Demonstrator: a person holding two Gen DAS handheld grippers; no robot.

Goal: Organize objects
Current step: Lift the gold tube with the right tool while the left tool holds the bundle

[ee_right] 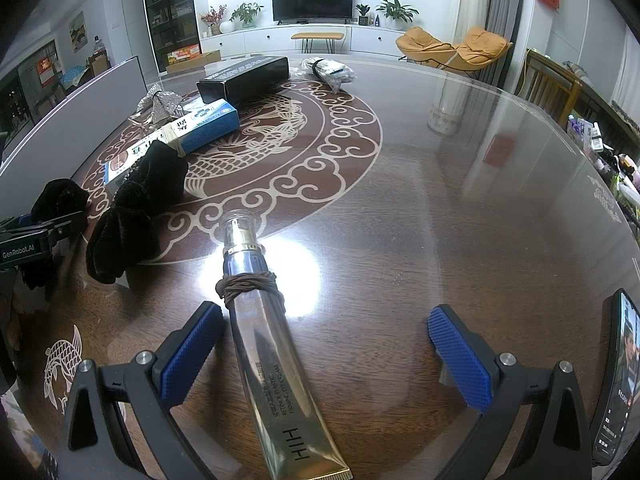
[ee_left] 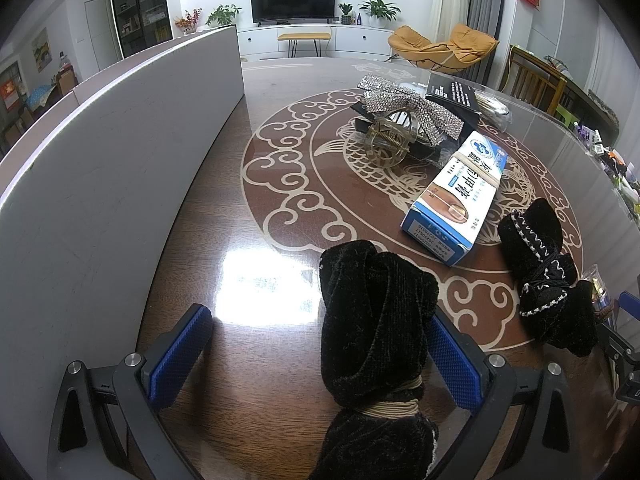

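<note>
In the left wrist view my left gripper (ee_left: 318, 360) is open. A black velvet bundle (ee_left: 372, 320) tied with beige elastic lies between its fingers, close to the right pad (ee_left: 456, 364). A second black velvet piece (ee_left: 548, 276) with white stitching lies to the right. In the right wrist view my right gripper (ee_right: 326, 356) is open over the table. A silver and gold cream tube (ee_right: 264, 344) with a brown hair tie (ee_right: 248, 284) wound round it lies between the fingers, near the left pad (ee_right: 192, 356).
On the round patterned table (ee_right: 440, 200) lie a blue and white box (ee_left: 452, 196), a rhinestone bow clip (ee_left: 400, 112), a black box (ee_right: 244, 76) and a plastic packet (ee_right: 328, 68). A tall white panel (ee_left: 120, 160) stands at the left. A phone (ee_right: 620, 380) lies at the right edge.
</note>
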